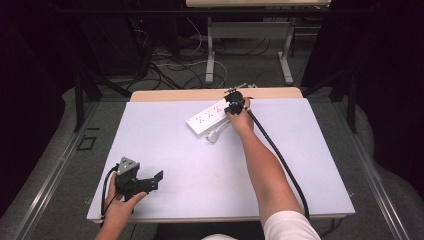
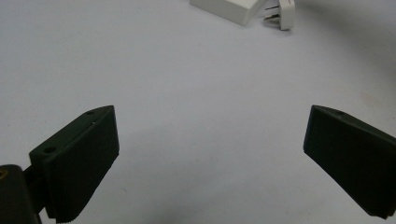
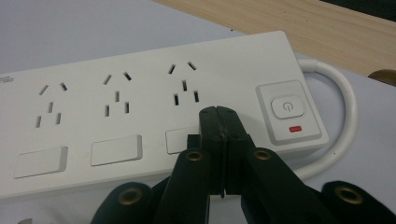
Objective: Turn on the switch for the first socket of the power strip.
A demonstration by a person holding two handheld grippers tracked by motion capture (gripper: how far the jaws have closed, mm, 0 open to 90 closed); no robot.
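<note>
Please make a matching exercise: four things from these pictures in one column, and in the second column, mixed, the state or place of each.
Things:
1. left claw
2. right claw
3. power strip
4. loose white plug

States or places:
A. lying on the table beside the strip's near end
B. jaws shut, tips over the strip next to its power button
C. jaws wide apart, nothing between them
D. white, lying at the far side of the table

Pairs: 1-C, 2-B, 3-D, 4-A

Looks like a lab or test room: black curtains (image 1: pixel 30 75) around, loose cables (image 1: pixel 170 62) on the floor, a plain work table (image 1: pixel 200 165), another table (image 1: pixel 250 30) behind.
</note>
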